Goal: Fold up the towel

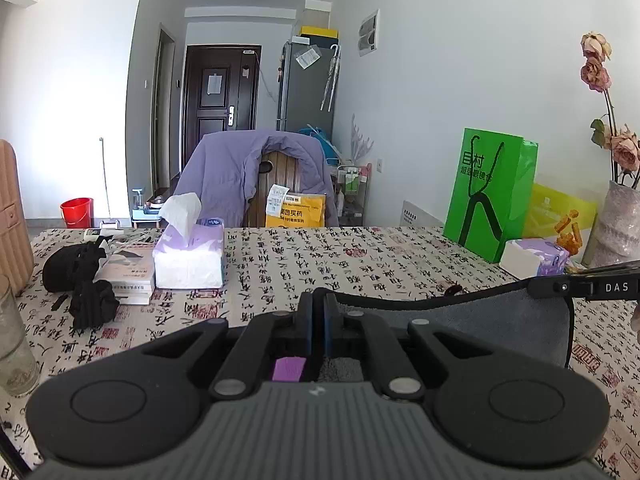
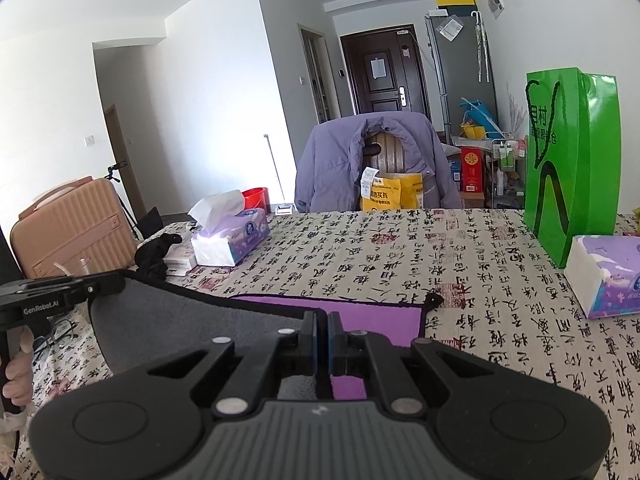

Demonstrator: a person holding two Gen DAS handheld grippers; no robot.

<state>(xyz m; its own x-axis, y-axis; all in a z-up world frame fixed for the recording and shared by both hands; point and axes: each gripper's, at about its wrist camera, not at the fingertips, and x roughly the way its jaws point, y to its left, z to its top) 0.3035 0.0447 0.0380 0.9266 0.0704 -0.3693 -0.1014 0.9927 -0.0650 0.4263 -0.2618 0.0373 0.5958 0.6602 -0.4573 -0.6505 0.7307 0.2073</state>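
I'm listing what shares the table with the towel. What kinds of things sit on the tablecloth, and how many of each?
Tissue packs: 2
Green bags: 1
Yellow bags: 1
Towels: 1
Vases: 1
Books: 1
Black cloth bundles: 1
Glasses: 1
Total: 9

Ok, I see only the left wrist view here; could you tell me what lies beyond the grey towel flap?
Observer: The towel shows its purple side there, flat on the tablecloth ahead of the right gripper.
Operator: Are its jaws closed on the cloth?
Observer: Yes, shut on the edge, with grey to their left and purple to their right.
Operator: Is anything near my side?
Observer: A pair of glasses lies on the tablecloth below the left gripper.
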